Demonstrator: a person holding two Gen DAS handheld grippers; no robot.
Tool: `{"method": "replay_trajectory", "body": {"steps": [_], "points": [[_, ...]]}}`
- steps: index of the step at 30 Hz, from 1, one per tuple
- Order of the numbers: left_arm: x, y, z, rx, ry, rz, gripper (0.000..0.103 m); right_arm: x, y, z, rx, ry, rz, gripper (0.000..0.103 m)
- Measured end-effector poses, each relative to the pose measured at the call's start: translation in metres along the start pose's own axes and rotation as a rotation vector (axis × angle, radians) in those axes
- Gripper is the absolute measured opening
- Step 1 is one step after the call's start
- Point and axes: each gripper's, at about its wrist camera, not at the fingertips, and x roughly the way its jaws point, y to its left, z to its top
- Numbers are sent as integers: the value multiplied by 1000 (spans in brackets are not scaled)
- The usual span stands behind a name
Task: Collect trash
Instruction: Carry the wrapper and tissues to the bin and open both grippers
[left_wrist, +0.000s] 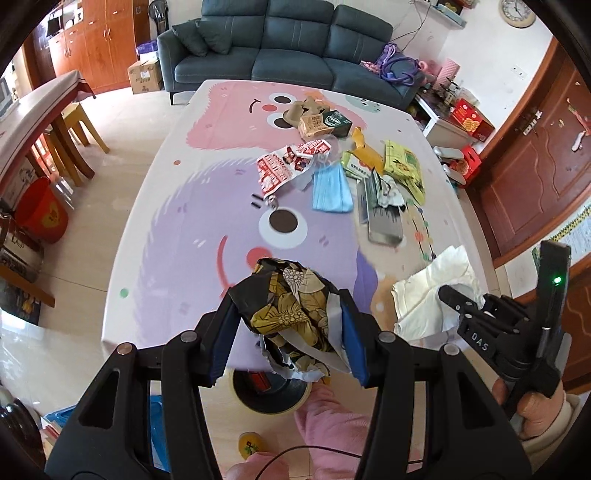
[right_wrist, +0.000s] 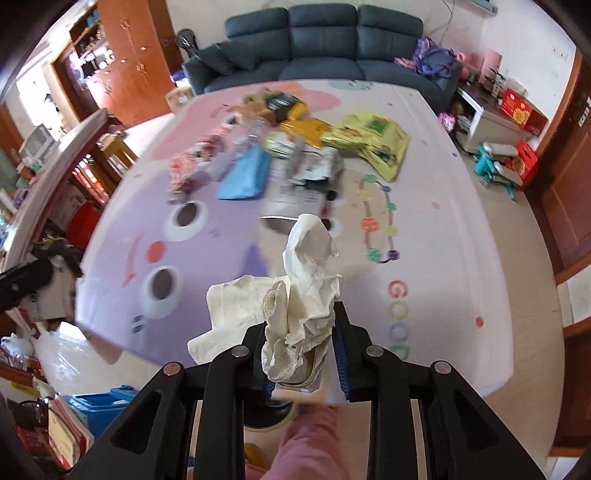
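A table (left_wrist: 166, 229) under a pink and purple cartoon cloth fills most of both views, with a dark sofa (left_wrist: 288, 40) beyond its far edge. Litter lies across the far right half of the cloth: a yellow-green packet (left_wrist: 404, 170), a red and white printed wrapper (left_wrist: 284, 166), a grey flat pack (left_wrist: 380, 214), a blue face mask (left_wrist: 331, 188) between the wrapper and the grey pack, and a brown carton (left_wrist: 314, 123) farthest off. At the near edge the left gripper (left_wrist: 290, 336) is clamped on a crumpled black and gold floral wrapper (left_wrist: 291, 306), held just above the cloth. To its right the right gripper (right_wrist: 304, 354) pinches a crumpled white tissue (right_wrist: 306, 295), which rises above its fingers. Under the near table edge, a round bin (left_wrist: 271, 395) stands on the floor.
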Motion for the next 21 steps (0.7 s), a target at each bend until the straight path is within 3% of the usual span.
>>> {"method": "replay_trajectory", "body": {"steps": [9,15,21], "points": [[-58,43,-68,19,-60,-40,48,-70,68,-70,-1,-70,55,25],[-70,56,-121,67,-41,-32,48,-93,87,-129,26,-33,55,25],[-68,45,-169,139,2,-18,48,-102,87,-169,22,20,35,25]]}}
